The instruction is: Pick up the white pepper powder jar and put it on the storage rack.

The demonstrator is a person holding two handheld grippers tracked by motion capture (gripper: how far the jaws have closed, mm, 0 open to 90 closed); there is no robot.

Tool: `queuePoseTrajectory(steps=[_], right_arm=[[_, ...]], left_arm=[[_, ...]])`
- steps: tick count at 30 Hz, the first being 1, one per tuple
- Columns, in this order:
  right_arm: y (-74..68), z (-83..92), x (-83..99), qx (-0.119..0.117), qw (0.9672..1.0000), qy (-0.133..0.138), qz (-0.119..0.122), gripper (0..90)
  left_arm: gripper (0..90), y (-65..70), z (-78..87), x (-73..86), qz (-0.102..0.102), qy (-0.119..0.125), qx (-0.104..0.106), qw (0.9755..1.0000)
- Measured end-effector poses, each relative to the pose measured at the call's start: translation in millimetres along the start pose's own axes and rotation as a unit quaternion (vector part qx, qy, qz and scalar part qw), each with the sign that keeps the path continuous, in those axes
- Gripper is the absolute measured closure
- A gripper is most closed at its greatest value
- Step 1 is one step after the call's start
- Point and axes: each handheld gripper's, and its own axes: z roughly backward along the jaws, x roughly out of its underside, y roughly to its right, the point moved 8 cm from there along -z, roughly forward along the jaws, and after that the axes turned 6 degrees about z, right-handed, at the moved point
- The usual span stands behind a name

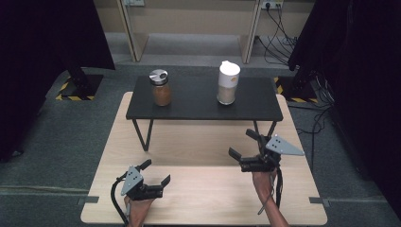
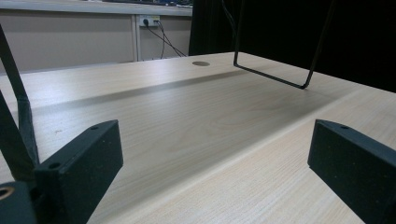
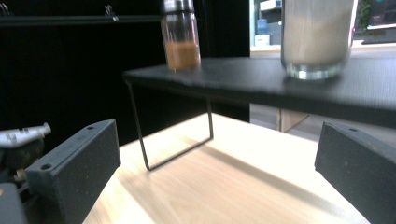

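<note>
A pale wooden table (image 1: pixel 198 189) carries a black shelf (image 1: pixel 198 101). Your right gripper (image 1: pixel 246 144) and left gripper (image 1: pixel 155 172) hover wide open, empty; next, probably reach for the white-lidded jar (image 1: pixel 228 82).

The desk (image 1: pixel 203 189) is pale wood-grain laminate, smooth with a soft sheen. The raised shelf (image 1: pixel 198 101) has a matt black, faintly textured top on thin metal wire legs. Both jars are clear glass: the spice jar (image 1: pixel 161 88) has a shiny metal lid, the tall jar (image 1: pixel 228 83) a white plastic one. The gripper fingers (image 3: pixel 74 168) are matt black, grainy plastic
</note>
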Motion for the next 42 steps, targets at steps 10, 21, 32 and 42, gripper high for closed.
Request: queuePoseTrajectory(steps=[10, 21, 32, 42], right_arm=[[-9.1, 13.5, 35.8, 0.006, 0.9999, -0.012, 0.005, 0.2], [-10.0, 25.3, 62.4, 0.011, 0.9997, -0.019, -0.007, 0.3], [-11.0, 26.6, 76.6, 0.014, 0.9994, -0.032, 0.002, 0.4], [-8.5, 26.9, 91.6, 0.022, 0.9988, -0.044, -0.002, 0.6]], left_arm=[[2.5, 0.1, -0.3, 0.0, 0.001, -0.001, 0.001, 1.0], [2.5, 0.2, -0.5, -0.1, 0.001, -0.002, 0.001, 1.0], [2.5, 0.4, -0.5, -0.1, 0.0, -0.003, 0.001, 1.0], [2.5, 0.0, -0.2, -0.2, 0.002, -0.004, -0.002, 1.0]])
